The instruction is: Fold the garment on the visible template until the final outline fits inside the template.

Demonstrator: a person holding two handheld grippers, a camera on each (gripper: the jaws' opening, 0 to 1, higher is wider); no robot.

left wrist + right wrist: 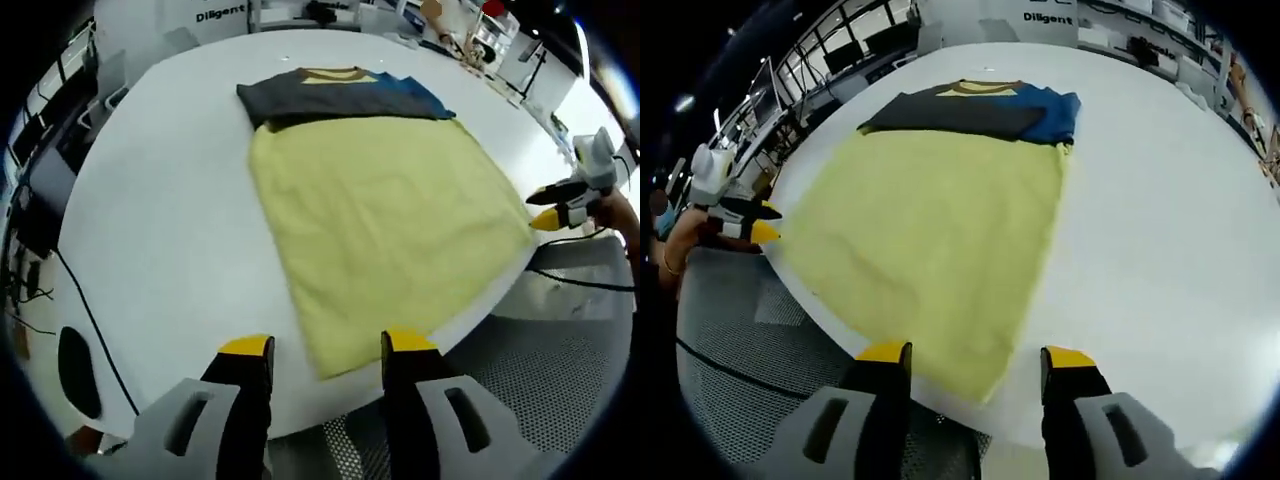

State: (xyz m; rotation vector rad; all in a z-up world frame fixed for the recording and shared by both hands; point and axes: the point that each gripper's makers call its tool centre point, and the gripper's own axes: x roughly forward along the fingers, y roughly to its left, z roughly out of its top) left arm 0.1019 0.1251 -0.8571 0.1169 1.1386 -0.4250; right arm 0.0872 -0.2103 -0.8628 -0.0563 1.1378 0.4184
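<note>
White table [170, 200]: far edge cut off. Yellow-green garment [385, 225]: spread flat, reaching the near edge; no template outline discernible. Dark folded garment [330, 92]: touching its far end, print unreadable. Left gripper [325, 350], right gripper [975, 358]: jaws apart, holding nothing.

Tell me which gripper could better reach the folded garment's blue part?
Probably right. The blue part sits at the garment's right end, on the right gripper's side; the left gripper waits across the yellow cloth.
</note>
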